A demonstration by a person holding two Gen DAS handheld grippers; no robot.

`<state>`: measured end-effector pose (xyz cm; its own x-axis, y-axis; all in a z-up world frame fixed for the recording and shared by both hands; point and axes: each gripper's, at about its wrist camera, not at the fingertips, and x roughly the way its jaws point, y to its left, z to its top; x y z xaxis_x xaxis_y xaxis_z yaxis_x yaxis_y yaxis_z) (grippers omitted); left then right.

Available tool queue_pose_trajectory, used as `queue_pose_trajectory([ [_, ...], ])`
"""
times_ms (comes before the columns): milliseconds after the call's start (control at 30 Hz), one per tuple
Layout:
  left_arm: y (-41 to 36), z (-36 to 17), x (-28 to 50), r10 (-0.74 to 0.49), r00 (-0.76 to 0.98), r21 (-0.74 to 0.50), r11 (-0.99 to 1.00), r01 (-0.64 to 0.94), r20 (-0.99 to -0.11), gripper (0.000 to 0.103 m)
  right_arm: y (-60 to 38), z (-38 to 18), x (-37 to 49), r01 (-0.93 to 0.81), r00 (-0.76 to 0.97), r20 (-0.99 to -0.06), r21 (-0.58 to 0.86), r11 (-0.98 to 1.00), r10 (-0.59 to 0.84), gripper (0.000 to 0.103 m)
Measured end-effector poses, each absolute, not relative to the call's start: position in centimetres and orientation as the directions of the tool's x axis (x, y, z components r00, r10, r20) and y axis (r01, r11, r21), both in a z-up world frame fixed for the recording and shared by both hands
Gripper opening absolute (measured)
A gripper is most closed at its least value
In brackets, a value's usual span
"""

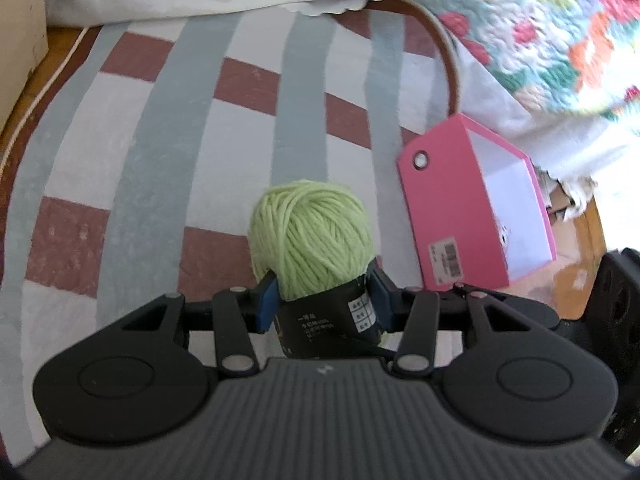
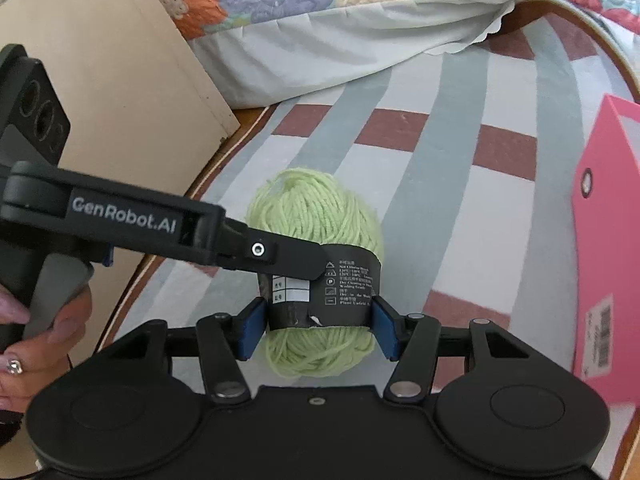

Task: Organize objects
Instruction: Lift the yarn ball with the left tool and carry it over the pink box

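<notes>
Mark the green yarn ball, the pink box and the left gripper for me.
green yarn ball (image 1: 308,232): left wrist view, on the wound strands above the black label.
pink box (image 1: 448,208): left wrist view, on its pink outer side wall.
left gripper (image 1: 325,304): left wrist view, midway between the blue pads, over the yarn's label.

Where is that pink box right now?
The pink box stands open on the striped mat, right of the green yarn ball, below the floral quilt.

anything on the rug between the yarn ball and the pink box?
Nothing. In the left wrist view only bare striped rug separates the green yarn ball from the pink box.
</notes>
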<state>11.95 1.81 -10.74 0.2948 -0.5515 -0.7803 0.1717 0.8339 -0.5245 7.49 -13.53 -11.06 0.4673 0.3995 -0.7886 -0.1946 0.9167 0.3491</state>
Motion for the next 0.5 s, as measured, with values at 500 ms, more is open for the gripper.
queue_pose_trajectory([
  [500, -1.0, -3.1, 8.4, -0.548, 0.279, -0.469, 0.829, 0.305, -0.788, 0.046, -15.3, -5.0, 3.2, -0.180, 0.489, -0.762, 0.388, 0.904, 0.424, 0.061],
])
